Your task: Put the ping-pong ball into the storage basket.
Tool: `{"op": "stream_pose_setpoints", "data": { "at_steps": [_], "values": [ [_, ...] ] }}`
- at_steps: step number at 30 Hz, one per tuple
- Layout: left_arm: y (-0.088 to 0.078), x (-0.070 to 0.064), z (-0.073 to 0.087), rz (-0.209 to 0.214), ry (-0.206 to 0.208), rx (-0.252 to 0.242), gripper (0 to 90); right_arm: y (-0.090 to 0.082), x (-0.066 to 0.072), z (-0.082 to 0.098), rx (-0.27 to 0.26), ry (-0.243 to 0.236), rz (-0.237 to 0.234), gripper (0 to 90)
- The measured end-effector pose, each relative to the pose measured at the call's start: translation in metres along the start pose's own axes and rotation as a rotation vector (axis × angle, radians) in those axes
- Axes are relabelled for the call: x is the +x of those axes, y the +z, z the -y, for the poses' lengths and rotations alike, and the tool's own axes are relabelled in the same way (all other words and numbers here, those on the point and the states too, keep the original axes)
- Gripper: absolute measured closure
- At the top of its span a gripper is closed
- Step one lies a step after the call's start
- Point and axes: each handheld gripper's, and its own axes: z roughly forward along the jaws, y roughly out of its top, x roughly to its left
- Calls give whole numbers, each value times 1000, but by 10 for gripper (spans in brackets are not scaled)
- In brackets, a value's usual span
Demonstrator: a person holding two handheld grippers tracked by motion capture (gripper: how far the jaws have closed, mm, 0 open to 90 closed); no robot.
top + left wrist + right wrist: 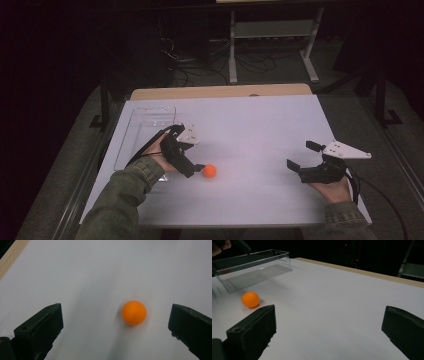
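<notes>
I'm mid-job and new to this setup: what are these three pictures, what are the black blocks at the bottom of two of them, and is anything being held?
There is no robot arm: a person holds a two-jaw gripper in each hand. The high view looks down on the white table. The other two come from cameras riding on the grippers; the black blocks are each gripper's own jaws. The left gripper is open, with the orange ball lying on the table between its jaws, nearer one side, not touched. The right gripper is open too, holding nothing, and sees the ball farther off. A clear plastic box sits at the table's left. Nothing is held.
</notes>
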Motion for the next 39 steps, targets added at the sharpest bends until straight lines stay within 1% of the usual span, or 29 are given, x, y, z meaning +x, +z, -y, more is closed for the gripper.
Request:
{"op": "stream_pose_setpoints", "data": {
  "at_steps": [16,19,23,39],
  "values": [
    [13,-2,-5,23,15,15,0,-1,0,0,2,1,-2,0],
    [16,-3,-6,27,27,27,0,-1,1,0,3,1,-2,0],
    [18,-3,-7,30,30,28,0,-1,0,0,3,0,-2,0],
    [30,-7,-7,55,43,48,0,-1,1,1,8,1,-3,0]
  ]
}}
